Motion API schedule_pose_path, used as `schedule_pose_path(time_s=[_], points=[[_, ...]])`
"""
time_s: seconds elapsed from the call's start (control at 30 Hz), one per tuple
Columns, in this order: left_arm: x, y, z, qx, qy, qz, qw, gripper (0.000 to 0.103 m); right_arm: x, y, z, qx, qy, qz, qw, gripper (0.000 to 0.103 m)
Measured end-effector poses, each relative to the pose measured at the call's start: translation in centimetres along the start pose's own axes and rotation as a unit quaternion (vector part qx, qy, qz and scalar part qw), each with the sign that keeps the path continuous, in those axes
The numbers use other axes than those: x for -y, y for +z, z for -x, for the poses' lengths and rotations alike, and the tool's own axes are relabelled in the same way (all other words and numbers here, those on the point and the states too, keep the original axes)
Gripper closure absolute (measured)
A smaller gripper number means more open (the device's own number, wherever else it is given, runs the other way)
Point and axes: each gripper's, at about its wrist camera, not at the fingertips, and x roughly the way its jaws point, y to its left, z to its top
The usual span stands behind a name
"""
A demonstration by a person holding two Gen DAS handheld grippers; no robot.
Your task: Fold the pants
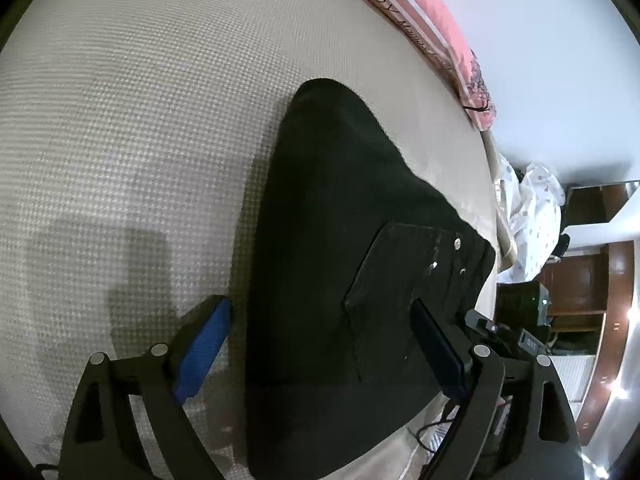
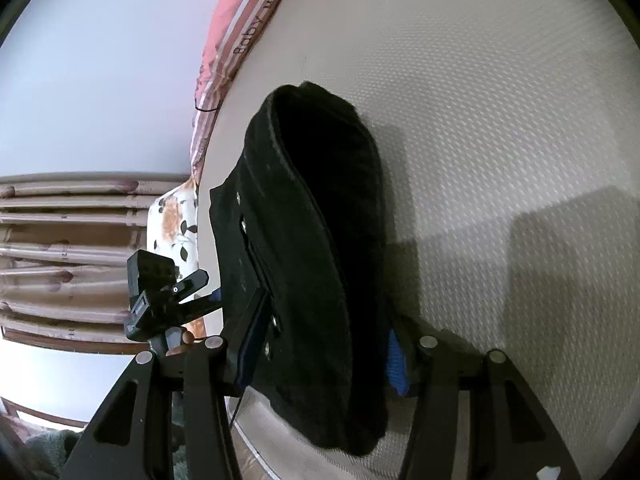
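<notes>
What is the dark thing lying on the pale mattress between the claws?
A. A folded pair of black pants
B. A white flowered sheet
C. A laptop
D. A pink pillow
A: the black pants lie folded on the textured mattress, with a back pocket and metal rivets showing; the right wrist view shows the same dark bundle.

Black pants (image 1: 332, 208), folded, flat on pale mattress (image 1: 140, 120)
</notes>
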Motion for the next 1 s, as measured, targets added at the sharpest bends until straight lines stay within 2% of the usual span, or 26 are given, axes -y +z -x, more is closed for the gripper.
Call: schedule_pose_path(time_s=[0.07,0.1,0.13,0.27,0.4,0.5,0.6,0.67,0.73,0.77,0.87,1.0], points=[[0.2,0.3,-0.4,0.001,-0.015,0.004,0.9999,0.014,0.0,0.5,-0.4,-0.004,0.009,-0.003,1.000,0.053],[-0.2,0.2,-0.3,0.002,-0.027,0.011,0.9996,0.022,0.0,0.6,-0.6,-0.005,0.011,-0.001,1.000,0.053],[-0.3,0.1,-0.6,0.000,-0.034,0.021,0.9992,0.023,-0.2,0.8,-0.9,-0.004,0.012,0.004,1.000,0.054],[0.1,-0.8,-0.4,0.009,-0.035,-0.012,0.9993,0.028,-0.4,0.6,-1.1,-0.002,0.008,0.015,1.000,0.060],[-0.1,-1.0,-0.3,0.008,-0.050,-0.011,0.9987,0.029,0.1,0.4,-0.9,0.001,0.013,0.008,1.000,0.063],[0.4,-1.0,-0.3,0.017,-0.040,-0.012,0.9990,0.029,0.1,0.3,-0.9,0.001,0.010,0.001,1.000,0.063],[1.6,-1.3,-1.1,0.025,-0.013,-0.039,0.9988,0.030,0.1,0.5,-1.1,0.002,0.010,-0.009,1.000,0.063],[1.9,-1.6,-1.0,0.030,0.010,-0.049,0.9983,0.036,-0.3,0.2,-1.2,0.008,-0.001,-0.005,1.000,0.064],[2.3,-1.9,-0.9,0.034,0.047,-0.066,0.9961,0.057,-1.1,-0.1,-1.2,0.016,-0.022,0.003,1.000,0.064],[2.4,-2.0,-0.9,0.036,0.059,-0.075,0.9948,0.061,-1.6,-0.1,-1.3,0.020,-0.034,0.010,0.999,0.065],[2.1,-2.2,-0.4,0.045,0.060,-0.075,0.9944,0.070,-3.7,-0.6,-1.4,0.033,-0.076,0.051,0.995,0.069],[2.3,-2.6,0.2,0.057,0.061,-0.091,0.9924,0.081,-5.4,-0.9,-1.2,0.045,-0.080,0.052,0.994,0.071]])
